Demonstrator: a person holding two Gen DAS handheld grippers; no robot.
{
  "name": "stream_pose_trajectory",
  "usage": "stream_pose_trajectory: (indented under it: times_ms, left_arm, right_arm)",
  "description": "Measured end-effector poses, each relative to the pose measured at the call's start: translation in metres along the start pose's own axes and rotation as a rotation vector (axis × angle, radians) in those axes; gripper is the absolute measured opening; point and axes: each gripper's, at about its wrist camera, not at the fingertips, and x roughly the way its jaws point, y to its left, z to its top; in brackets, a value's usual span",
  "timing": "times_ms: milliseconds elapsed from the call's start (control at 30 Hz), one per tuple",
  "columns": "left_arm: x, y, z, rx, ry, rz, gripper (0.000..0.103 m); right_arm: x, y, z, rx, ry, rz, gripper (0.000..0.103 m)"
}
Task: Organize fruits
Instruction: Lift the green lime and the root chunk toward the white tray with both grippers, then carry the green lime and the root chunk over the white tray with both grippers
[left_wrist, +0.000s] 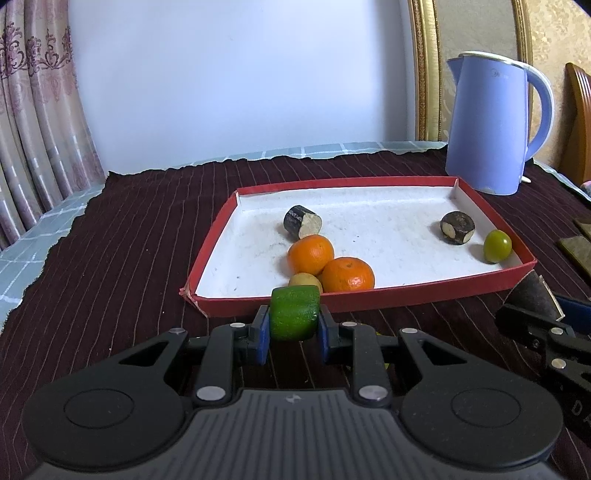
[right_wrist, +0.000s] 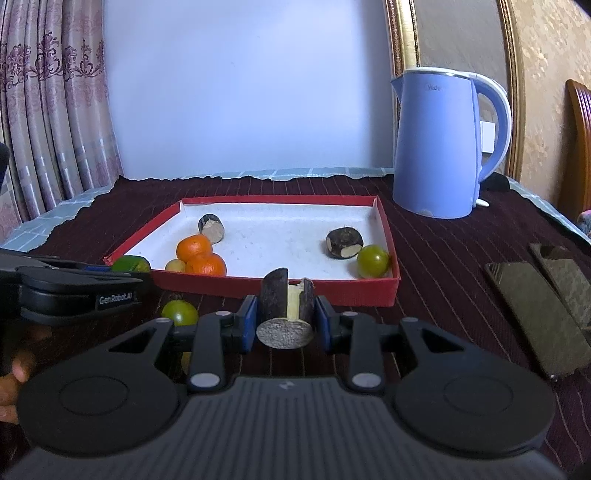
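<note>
The red tray (left_wrist: 369, 295) already holds two oranges (left_wrist: 310, 254), a small yellow fruit, a green one (left_wrist: 497, 246) and two dark cut pieces. Both claws are loaded just short of it — the left claw (left_wrist: 293, 328) clamps a green fruit (left_wrist: 294, 313), the right claw (right_wrist: 285, 325) a dark cut chunk (right_wrist: 286, 310). One green fruit (right_wrist: 180, 312) is left on the worktop.

Left hand-held gripper (left_wrist: 291, 328) and right hand-held gripper (right_wrist: 285, 320) both clamped, side by side, angled slightly downward.
</note>
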Motion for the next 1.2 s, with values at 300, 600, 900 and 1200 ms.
stream_pose_trajectory:
  times_ms: [300, 600, 900, 1200]
  left_arm:
    - [0.005, 0.001, 0.002, -0.007, 0.01, 0.003, 0.024]
    - [0.009, 0.0, 0.008, 0.0, 0.013, 0.011, 0.024]
    - [0.018, 0.001, 0.019, 0.0, 0.026, 0.013, 0.024]
    - [0.028, -0.002, 0.028, 0.002, 0.039, -0.001, 0.024]
  right_arm:
    - [0.001, 0.003, 0.005, -0.01, -0.005, 0.002, 0.031]
    - [0.003, 0.004, 0.014, -0.024, -0.019, -0.003, 0.031]
    - [0.01, 0.0, 0.022, -0.018, -0.017, -0.004, 0.031]
    - [0.02, 0.0, 0.029, -0.027, -0.011, -0.004, 0.031]
